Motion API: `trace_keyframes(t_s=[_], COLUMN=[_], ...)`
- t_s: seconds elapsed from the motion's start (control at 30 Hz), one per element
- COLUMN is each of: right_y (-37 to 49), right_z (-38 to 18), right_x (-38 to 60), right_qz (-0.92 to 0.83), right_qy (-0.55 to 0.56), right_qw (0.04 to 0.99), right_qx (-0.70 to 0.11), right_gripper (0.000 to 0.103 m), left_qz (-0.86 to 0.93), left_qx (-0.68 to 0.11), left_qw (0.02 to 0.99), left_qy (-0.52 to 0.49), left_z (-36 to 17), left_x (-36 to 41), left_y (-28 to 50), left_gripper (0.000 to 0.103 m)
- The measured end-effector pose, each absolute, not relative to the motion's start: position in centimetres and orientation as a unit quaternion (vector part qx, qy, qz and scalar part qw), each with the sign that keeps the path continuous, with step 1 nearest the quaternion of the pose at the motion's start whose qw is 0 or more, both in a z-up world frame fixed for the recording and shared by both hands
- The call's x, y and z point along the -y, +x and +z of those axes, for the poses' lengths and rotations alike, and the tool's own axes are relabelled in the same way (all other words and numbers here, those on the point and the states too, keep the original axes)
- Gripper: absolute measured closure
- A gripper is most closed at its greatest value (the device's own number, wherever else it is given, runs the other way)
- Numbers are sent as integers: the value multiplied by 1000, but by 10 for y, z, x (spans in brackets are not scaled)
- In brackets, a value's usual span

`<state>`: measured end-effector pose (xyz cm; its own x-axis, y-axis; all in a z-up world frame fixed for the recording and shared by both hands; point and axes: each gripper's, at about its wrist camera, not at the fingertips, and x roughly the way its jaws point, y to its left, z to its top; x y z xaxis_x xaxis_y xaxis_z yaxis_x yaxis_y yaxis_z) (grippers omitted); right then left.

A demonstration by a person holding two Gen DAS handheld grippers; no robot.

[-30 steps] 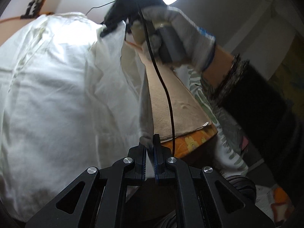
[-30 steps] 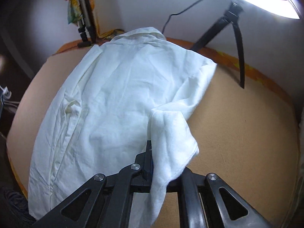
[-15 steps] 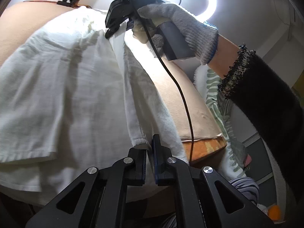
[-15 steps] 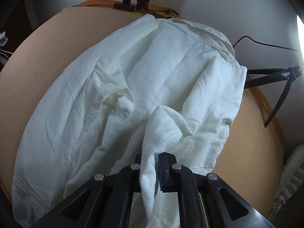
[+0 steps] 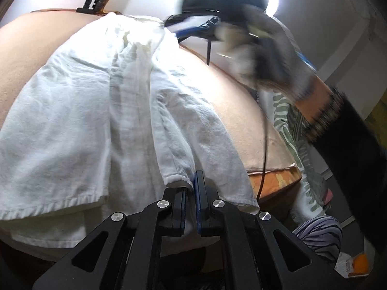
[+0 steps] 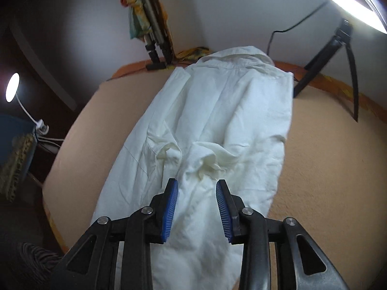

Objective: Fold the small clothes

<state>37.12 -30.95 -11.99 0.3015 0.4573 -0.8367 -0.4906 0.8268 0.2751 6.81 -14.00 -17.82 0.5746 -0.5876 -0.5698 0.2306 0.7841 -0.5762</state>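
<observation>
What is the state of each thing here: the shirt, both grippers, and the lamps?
white shirt: lying on the tan surface, one side folded over, hem pinched.
left gripper: shut on the shirt's hem.
right gripper: open, holding nothing, above the shirt.
ring light: on.
small lamp: on.

The left gripper (image 5: 191, 188) sits low at the near edge, its fingers (image 5: 199, 193) pressed together on a hem of the white shirt (image 5: 96, 125). The right gripper (image 6: 196, 203) hangs farther off, fingers (image 6: 171, 203) spread wide, gloved right hand (image 5: 278, 55) blurred.
</observation>
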Motion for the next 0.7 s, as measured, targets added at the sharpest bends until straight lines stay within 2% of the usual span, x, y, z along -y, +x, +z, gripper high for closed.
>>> trace_keyframes(t_s=[0.03,0.23,0.53,0.6,0.67,0.7], right_y=[364,297,217,208,203,201], right_z=[-117,-137,-178,-184,-190,-193], right_x=[326,386,402,402,402,400], right_qz=[286,281,322,324,331,328], right_qy=[-4,13,66,72,78,73], right_qw=[811,800,754,751,743,743], right_qx=[-511,-530,-568,-571,-576,-578], right_gripper=[66,66,67,71,87,89], left_qz=[-238,-259,-265,-248,-229,-221], left_qx=[-399,-420,-407,-400,-395,-393], left_qw=[856,850,868,877,886,889], left_qy=[-226,-186,-110,-97,-84,-81], left_z=[-178,-171,-133,-125,-120,-119], left_x=[138,137,89,75,63,59], left_y=[69,61,31,34,40,44], left_gripper=[98,95,95,95,95,95])
